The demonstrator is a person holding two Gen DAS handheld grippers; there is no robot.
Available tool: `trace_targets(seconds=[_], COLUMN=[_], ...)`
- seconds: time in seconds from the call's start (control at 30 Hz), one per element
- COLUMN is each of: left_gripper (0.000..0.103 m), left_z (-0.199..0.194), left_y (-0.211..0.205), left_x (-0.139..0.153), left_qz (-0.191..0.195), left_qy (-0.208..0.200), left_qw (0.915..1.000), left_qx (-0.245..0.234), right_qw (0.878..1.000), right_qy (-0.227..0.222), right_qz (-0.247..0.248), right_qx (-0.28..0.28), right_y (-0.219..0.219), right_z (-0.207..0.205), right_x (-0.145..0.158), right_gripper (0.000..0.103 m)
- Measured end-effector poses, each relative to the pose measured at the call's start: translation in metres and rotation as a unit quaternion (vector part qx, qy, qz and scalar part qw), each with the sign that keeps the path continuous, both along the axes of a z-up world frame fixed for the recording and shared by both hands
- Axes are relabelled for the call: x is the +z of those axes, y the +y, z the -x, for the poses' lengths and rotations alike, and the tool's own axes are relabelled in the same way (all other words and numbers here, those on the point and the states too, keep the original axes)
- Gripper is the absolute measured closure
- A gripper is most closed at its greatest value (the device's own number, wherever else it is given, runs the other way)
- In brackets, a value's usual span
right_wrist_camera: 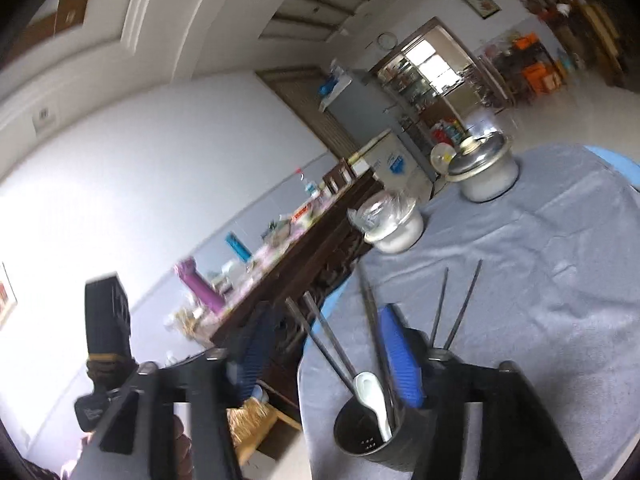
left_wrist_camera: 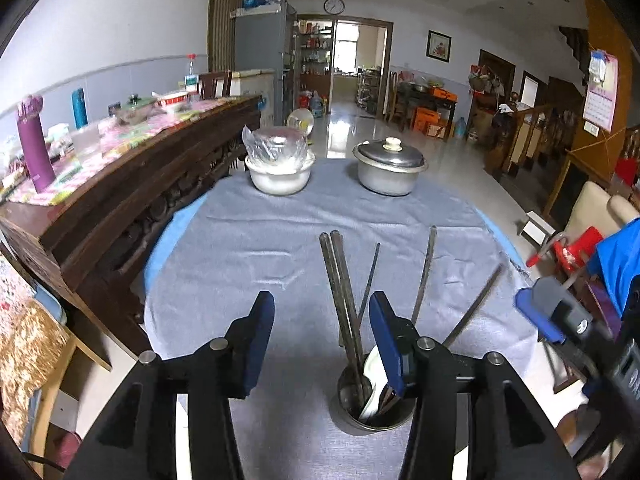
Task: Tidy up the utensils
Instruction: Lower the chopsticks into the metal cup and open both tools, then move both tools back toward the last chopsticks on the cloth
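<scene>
A metal utensil cup stands on the grey tablecloth near the front edge. Several dark chopsticks and a white spoon stick out of it, fanned apart. My left gripper hovers just behind the cup with its jaws open; its right finger overlaps the cup's rim and no pad presses on anything. At the right edge is my right gripper. In the right wrist view the right gripper is open above the cup. The chopsticks and spoon rise between its blurred fingers, untouched.
A lidded aluminium pot and a plastic-covered white bowl stand at the table's far side. The grey cloth covers the round table. A dark wooden sideboard runs along the left; a red chair sits right.
</scene>
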State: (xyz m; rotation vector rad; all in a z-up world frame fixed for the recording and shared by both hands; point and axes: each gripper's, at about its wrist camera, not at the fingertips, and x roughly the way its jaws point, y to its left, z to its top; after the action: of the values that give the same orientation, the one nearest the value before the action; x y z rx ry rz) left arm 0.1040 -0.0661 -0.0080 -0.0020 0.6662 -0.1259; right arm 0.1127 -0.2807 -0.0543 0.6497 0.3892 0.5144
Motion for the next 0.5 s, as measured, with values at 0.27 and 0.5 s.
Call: trace_targets(seconds=[0.27,0.5], left_gripper=[0.037,0.037], left_z=[0.017,0.02], left_y=[-0.004,0.002], left_x=[0.004,-0.021], left_qz=[-0.052,-0.082], left_qy=[-0.001,0.067], left_qw=[0.9981,0.9915], left_qx=[0.031,0.076], right_qw=[0.998,0.991], right_qy=[0.057,0.121], right_qz=[-0.012,-0.017], right_qx=[-0.035,-0.061], right_y=[-0.088,-0.137], right_z=[0.001,-0.008], right_x=[-0.033,-0.062], right_gripper=[0.042,0.042])
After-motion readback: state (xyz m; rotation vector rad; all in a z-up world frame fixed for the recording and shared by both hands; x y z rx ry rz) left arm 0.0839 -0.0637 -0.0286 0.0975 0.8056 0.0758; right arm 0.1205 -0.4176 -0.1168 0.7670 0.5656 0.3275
